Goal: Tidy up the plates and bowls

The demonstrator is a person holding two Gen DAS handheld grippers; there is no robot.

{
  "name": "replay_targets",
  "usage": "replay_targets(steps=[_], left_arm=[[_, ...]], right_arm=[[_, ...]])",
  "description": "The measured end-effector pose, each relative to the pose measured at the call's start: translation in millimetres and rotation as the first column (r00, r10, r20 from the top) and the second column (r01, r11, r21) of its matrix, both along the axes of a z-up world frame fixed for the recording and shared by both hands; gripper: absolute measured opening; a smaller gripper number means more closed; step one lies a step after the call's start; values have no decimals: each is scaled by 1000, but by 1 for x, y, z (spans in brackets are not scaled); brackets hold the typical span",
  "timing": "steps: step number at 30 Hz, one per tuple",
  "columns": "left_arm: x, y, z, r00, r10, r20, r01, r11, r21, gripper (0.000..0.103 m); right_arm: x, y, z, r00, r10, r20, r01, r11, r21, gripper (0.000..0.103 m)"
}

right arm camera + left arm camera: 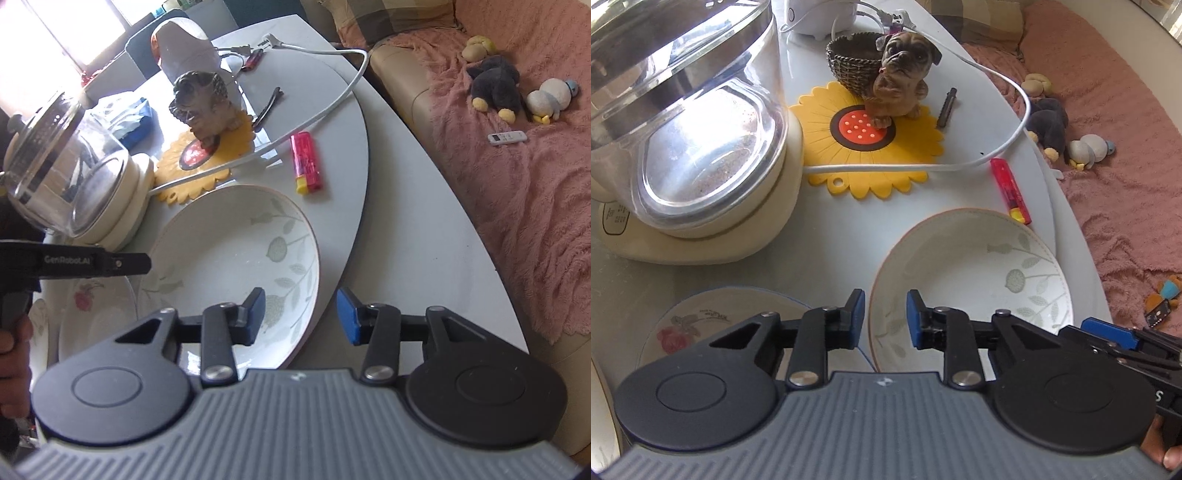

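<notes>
A white plate with a grey leaf pattern (967, 280) lies on the white table, and also shows in the right wrist view (229, 266). A smaller plate with a red flower print (701, 328) lies left of it; it also shows in the right wrist view (99, 314). My left gripper (885, 317) is open and empty, its fingers straddling the leaf plate's near-left rim. My right gripper (301, 315) is open and empty, its fingers either side of the leaf plate's near-right rim. The right gripper shows at the right edge of the left wrist view (1123, 339).
A glass-bowled appliance on a cream base (690, 147) stands at the left. Behind are a yellow sunflower mat (871, 147) with a dog figurine (905, 74), a white cable (1015, 122), a red lighter (1012, 190) and a hair clip (947, 107). A pink-covered sofa (517, 166) with toys is right.
</notes>
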State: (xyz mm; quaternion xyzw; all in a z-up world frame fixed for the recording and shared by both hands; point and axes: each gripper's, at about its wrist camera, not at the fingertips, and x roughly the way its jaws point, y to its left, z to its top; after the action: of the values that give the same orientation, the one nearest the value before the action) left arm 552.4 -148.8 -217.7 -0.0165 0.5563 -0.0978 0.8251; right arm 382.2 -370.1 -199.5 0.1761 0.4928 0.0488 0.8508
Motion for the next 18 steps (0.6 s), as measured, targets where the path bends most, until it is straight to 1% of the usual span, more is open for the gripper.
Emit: replay_targets(steps=[2,4,6,9,12,16,18], left_arm=[[4,1,-4,1000,7,-6,-7,1000,-6,29],[7,3,-7,1000,28,-10,-28,1000,13,29],[9,5,-10,999,30,-19,-30,1000,-8,29],[10,3,-17,999,17,-45,-18,1000,-19,29],[12,1,-25,997,16,-79,-19,999,-29,29],[15,0,-34,996,34,-84,-36,999,-23,29],[16,-1,-35,996,40,-77,-43,999,-33,27]], right_arm=[[1,0,-3,1000,-3,-2,3,1000,14,46],[3,0,-5,1000,2,-10,-2,1000,31,44],[6,2,-8,1000,8,-25,-8,1000,29,33],[9,2,-13,999,13,-42,-13,1000,20,27],[10,3,-16,998,37,-46,-36,999,8,25],[13,4,-22,997,61,-51,-61,998,4,23],[15,3,-24,997,56,-57,-55,998,14,20]])
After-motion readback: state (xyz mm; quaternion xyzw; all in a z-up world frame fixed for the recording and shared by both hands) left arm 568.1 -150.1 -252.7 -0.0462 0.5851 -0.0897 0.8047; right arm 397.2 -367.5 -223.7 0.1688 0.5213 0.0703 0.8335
